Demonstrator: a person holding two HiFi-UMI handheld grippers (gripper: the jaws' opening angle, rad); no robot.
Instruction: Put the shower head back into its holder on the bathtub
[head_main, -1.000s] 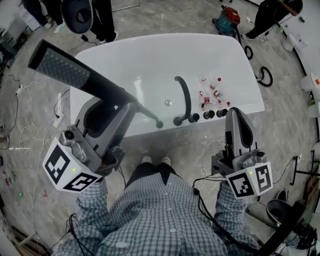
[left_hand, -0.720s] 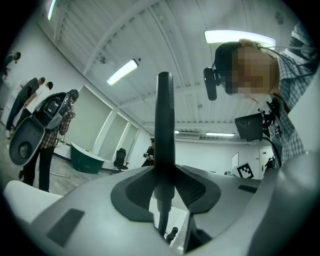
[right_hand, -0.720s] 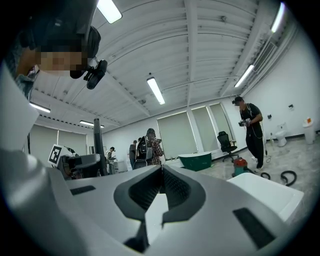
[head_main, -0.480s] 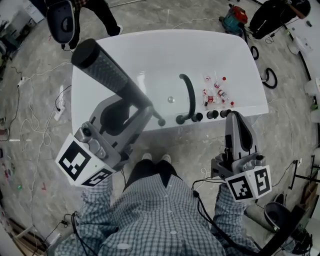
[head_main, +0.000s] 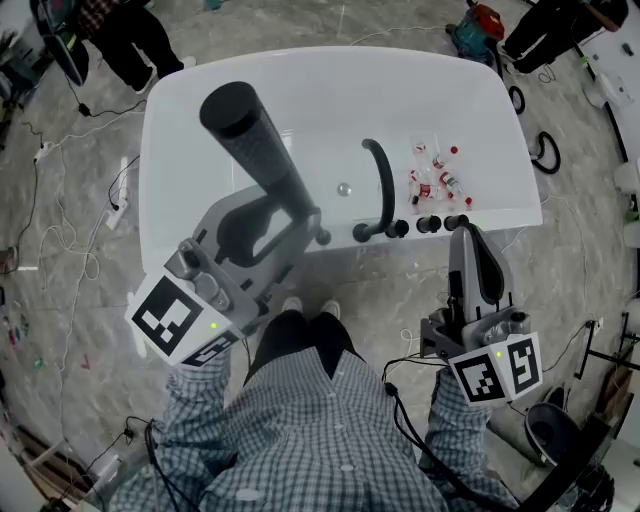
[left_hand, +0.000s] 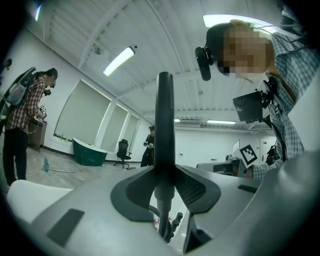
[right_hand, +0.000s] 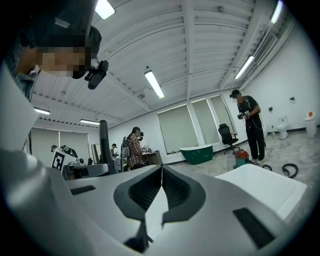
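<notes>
The left gripper (head_main: 296, 222) is clamped on the handle of the shower head (head_main: 257, 138). The left gripper view shows both jaws pressed against the dark stem (left_hand: 164, 125), with the hose (left_hand: 161, 226) hanging below them. The shower head stands nearly upright, its broad end towards the camera, over the near-left part of the white bathtub (head_main: 190, 95); its lower end reaches down close to the tub's near rim. Just to the right along that rim, the curved black faucet (head_main: 381, 190) arches over the basin, and a row of dark knobs (head_main: 432, 224) sits beside its base. A few small red-capped bottles (head_main: 436, 180) lie behind the knobs, towards the tub's near-right corner. The holder is probably among the dark fittings on the near rim, though it is hard to pick out. The right gripper (head_main: 470, 236) hangs just off the near rim below the knobs, jaws pressed together with nothing between them (right_hand: 161, 176).
</notes>
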